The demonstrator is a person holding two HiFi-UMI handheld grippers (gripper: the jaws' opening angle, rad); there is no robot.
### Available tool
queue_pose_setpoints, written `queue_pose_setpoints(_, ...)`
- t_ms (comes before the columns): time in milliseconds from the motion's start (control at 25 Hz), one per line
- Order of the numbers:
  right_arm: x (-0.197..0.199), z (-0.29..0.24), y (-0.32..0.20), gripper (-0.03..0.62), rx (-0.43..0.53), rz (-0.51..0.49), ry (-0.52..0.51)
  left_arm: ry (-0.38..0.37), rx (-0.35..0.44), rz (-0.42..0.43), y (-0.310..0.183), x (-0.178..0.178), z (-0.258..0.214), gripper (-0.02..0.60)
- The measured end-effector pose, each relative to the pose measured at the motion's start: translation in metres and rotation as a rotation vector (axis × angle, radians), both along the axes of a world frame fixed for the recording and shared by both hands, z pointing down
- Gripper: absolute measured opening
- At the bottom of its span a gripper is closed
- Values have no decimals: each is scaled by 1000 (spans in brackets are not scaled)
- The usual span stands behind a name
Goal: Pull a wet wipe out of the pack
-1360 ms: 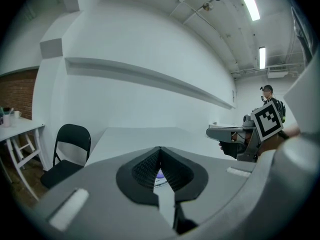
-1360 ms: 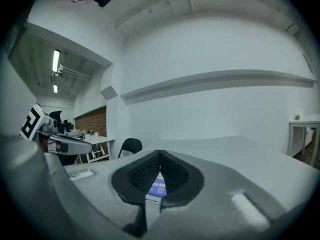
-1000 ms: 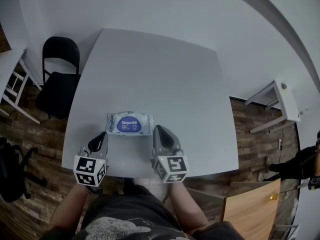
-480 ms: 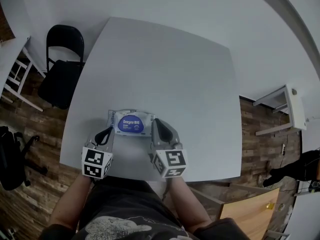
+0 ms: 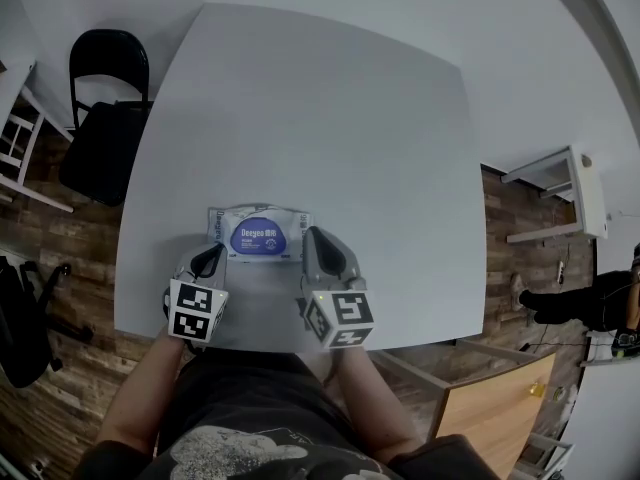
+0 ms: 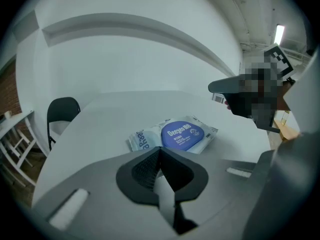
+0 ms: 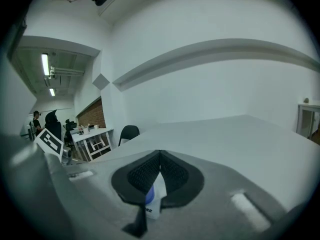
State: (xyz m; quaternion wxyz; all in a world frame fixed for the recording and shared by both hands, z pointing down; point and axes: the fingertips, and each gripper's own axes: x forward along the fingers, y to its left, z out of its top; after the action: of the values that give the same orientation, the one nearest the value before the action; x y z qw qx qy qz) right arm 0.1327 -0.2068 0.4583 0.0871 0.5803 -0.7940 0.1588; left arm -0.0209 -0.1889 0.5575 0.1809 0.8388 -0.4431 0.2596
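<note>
A wet wipe pack (image 5: 258, 235) with a round blue lid lies flat on the white table (image 5: 330, 118), close to its near edge. My left gripper (image 5: 213, 255) is shut and empty, its tips just short of the pack's near left corner. In the left gripper view the pack (image 6: 175, 134) lies just beyond the closed jaws (image 6: 159, 151). My right gripper (image 5: 312, 236) is also shut and empty, beside the pack's right end. Through the slit under the closed jaws (image 7: 160, 154) in the right gripper view, a strip of the pack (image 7: 152, 200) shows.
A black chair (image 5: 105, 118) stands at the table's left side, with white furniture (image 5: 20, 158) behind it. A white shelf unit (image 5: 560, 198) and a wooden cabinet (image 5: 500, 398) stand to the right. The person's body is against the near table edge.
Both grippers have come down and forward towards the pack. The left one has closed most of the distance to the pack's left corner. Both stayed shut.
</note>
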Motion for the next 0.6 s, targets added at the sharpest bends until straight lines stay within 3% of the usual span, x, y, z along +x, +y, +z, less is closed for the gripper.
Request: queue_pose_setpoints(600, -18, 14, -5, -10, -44, -21, 53, -46, -59, 57, -4, 5, 21, 18)
